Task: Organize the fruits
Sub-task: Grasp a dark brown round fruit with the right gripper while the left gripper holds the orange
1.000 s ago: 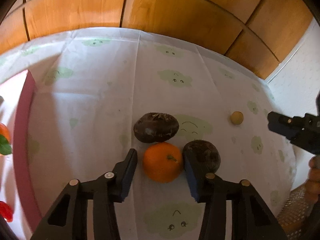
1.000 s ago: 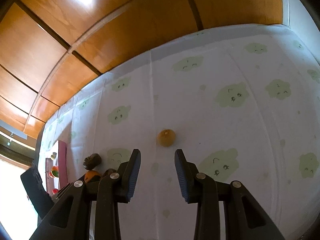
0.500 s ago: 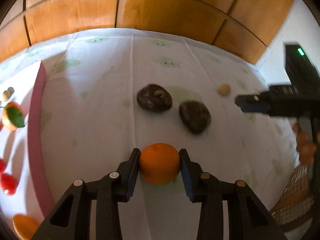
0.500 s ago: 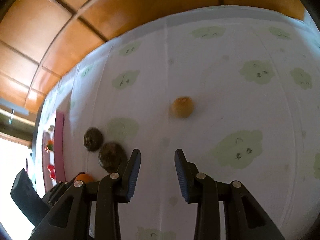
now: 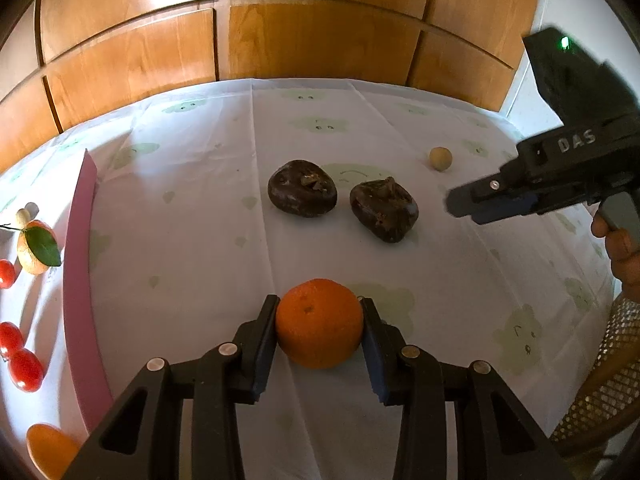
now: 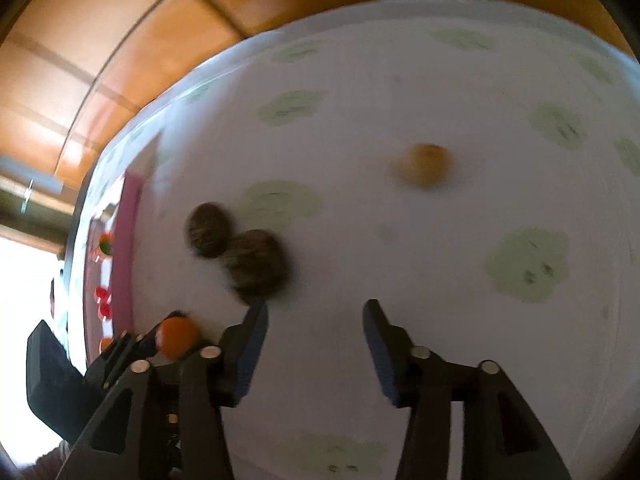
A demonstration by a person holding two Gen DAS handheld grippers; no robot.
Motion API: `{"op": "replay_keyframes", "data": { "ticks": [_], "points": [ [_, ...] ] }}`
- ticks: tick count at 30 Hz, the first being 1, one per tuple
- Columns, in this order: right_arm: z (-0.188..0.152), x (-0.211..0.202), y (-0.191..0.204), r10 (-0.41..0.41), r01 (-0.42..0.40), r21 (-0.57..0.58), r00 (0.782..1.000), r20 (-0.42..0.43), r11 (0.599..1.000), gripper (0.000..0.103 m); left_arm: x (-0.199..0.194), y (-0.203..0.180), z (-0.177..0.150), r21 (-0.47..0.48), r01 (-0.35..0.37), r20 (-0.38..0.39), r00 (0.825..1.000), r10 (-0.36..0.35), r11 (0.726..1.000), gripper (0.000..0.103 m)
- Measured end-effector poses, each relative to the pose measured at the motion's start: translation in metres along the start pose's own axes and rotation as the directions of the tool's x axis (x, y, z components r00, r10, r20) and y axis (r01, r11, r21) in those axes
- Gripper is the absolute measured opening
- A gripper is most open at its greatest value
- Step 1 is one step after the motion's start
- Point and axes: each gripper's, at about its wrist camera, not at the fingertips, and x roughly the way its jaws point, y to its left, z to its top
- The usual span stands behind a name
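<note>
Your left gripper (image 5: 319, 330) is clamped on the orange (image 5: 319, 323), both pads pressed to its sides, and the fruit looks lifted just off the white tablecloth (image 5: 192, 208). So the step in hand is the carry: that orange has to go over the pink tray rim (image 5: 78, 280) on your left, where cherry tomatoes (image 5: 18, 360), another orange piece and a leafed fruit (image 5: 34, 246) already lie (the tray floor itself is mostly out of frame). The next move calls for a swing to the left with enough height to clear the rim, then a gentle release so the round fruit doesn't roll.

Your right gripper (image 6: 316, 344) holds nothing; its jaws are opening over bare cloth. Just beyond its left finger sit the two dark brown fruits (image 5: 340, 200), near each other, and further off, well apart from them, the small tan fruit (image 6: 420, 164). Pick one target before you descend; the nearer dark fruit is my guess.

Against a second ago: the orange then lay on the cloth touching both dark fruits, with your left jaws wide around it; now it is gripped and drawn back toward you, leaving the dark pair behind. Your right jaws were narrow then and pointed at the tan fruit; now they are wider and the dark fruits sit closer in its view
</note>
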Motion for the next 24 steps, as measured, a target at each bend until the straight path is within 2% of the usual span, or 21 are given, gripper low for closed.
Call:
{"op": "replay_keyframes", "data": {
  "ticks": [6, 10, 11, 15, 16, 17, 20, 24],
  "points": [
    [0.011, 0.014, 0.048, -0.094, 0.098, -0.198, 0.995, 0.030, 0.975, 0.062, -0.002, 0.004, -0.001, -0.020, 0.023, 0.007, 1.000, -0.023, 1.000, 0.040],
    [0.013, 0.030, 0.061, -0.133, 0.132, -0.276, 0.991, 0.015, 0.952, 0.062, -0.002, 0.003, -0.002, -0.021, 0.026, 0.012, 1.000, -0.026, 0.999, 0.040],
    [0.014, 0.034, 0.063, -0.163, 0.162, -0.293, 0.986, 0.022, 0.942, 0.062, -0.002, 0.003, -0.002, -0.024, 0.028, 0.012, 1.000, -0.027, 0.999, 0.040],
    [0.010, 0.045, 0.056, -0.211, 0.211, -0.312, 0.977, 0.033, 0.926, 0.061, -0.003, 0.004, -0.002, -0.026, 0.030, 0.013, 0.999, -0.029, 0.999, 0.040],
    [0.008, 0.046, 0.054, -0.220, 0.221, -0.319, 0.975, 0.039, 0.922, 0.052, -0.003, 0.004, -0.002, -0.026, 0.029, 0.014, 0.999, -0.029, 0.999, 0.040],
    [0.006, 0.047, 0.054, -0.223, 0.224, -0.324, 0.974, 0.041, 0.919, 0.049, -0.003, 0.004, -0.002, -0.027, 0.029, 0.014, 0.999, -0.029, 0.999, 0.040],
    [0.001, 0.046, 0.052, -0.229, 0.239, -0.322, 0.971, 0.071, 0.916, 0.049, -0.003, 0.003, -0.003, -0.026, 0.026, 0.014, 1.000, -0.026, 0.999, 0.040],
    [-0.002, 0.045, 0.043, -0.204, 0.220, -0.271, 0.975, 0.084, 0.937, 0.049, -0.003, 0.002, -0.003, -0.028, 0.023, 0.014, 1.000, -0.023, 0.999, 0.040]
  ]
}}
